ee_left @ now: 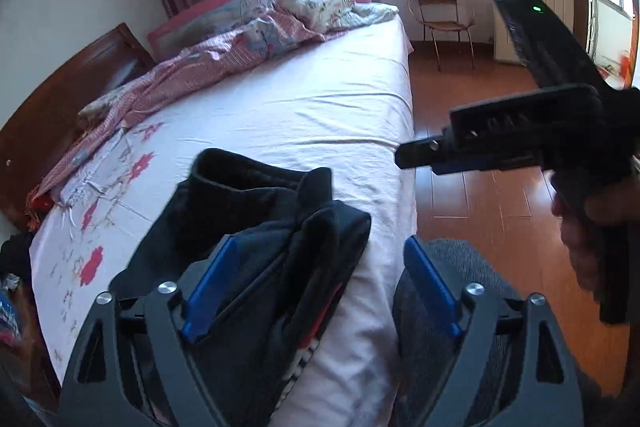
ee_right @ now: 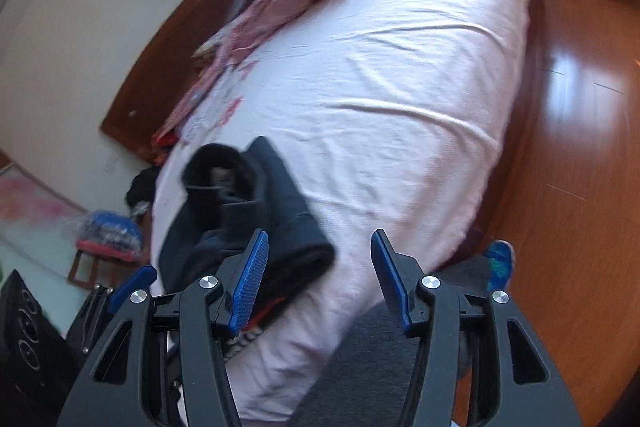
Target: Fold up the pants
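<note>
Dark navy pants (ee_left: 260, 223) lie in a crumpled heap on the near corner of the bed (ee_left: 312, 99), a cuff opening facing up. My left gripper (ee_left: 320, 267) is open; its left pad (ee_left: 212, 287) overlaps the heap's near edge and nothing sits between the jaws. In the left wrist view my right gripper (ee_left: 416, 153) is held in the air to the right, above the bed's edge, seen from the side. In the right wrist view the right gripper (ee_right: 320, 263) is open and empty, above the sheet just right of the pants (ee_right: 244, 215).
A bunched pink floral quilt (ee_left: 208, 59) and pillows lie along the bed's far left side by the wooden headboard (ee_left: 60, 99). A chair (ee_left: 444, 23) stands on the wooden floor (ee_left: 492, 211) beyond the bed. Bags and clutter (ee_right: 108, 231) sit left of the bed.
</note>
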### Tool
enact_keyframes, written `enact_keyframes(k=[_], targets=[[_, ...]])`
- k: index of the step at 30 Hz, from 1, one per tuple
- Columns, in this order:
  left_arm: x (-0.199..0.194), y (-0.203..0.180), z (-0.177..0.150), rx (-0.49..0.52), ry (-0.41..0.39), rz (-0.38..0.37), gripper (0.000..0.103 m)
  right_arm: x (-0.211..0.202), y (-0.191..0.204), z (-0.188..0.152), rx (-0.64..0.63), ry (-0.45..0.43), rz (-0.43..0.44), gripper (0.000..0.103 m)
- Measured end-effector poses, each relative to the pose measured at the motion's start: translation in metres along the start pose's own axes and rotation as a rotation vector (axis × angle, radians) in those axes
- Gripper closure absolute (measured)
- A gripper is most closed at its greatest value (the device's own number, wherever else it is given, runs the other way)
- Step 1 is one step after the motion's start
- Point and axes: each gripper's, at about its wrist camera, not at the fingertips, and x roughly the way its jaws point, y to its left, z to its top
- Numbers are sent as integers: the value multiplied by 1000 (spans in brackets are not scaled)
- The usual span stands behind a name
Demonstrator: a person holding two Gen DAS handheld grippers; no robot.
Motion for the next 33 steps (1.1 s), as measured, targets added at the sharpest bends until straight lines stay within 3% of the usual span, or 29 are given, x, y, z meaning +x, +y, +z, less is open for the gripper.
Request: enact_keyframes(k=[2,5,7,9,12,15,18,21,23,24,25,27,29,33], targets=[[-19,39,-17,-58,7,48,13,17,36,8,-101,56,44,50],[-19,92,-62,-214,118,171,13,50,60,19,-62,180,127,50],[-25,120,-92,-346,139,213,13,59,77,24,-101,198,102,50],[-23,140,-111,-453,149,241,13,67,99,34,-225,222,100,50],[-11,141,-127,-548,142,215,13,99,119,60,-459,301,53,50],[-5,131,-130,-577,148,208,12,136,123,78,-630,445,38,50],[-4,127,-125,-609,138,207,12,172,108,84,-658,591,5,50],[-2,131,-124,-615,147,221,12,189,92,75,-661,707,35,50],[1,134,-125,-618,162,233,11,189,88,67,-672,765,121,51],[3,135,-125,-625,173,236,11,186,89,62,-707,780,141,67],[5,137,-126,-630,184,239,11,183,91,56,-740,802,170,73],[12,139,-125,-637,205,241,11,173,102,48,-818,820,189,97],[16,140,-123,-639,217,247,11,157,113,43,-863,843,231,97],[17,145,-113,-604,218,280,9,124,130,39,-1006,880,184,97]])
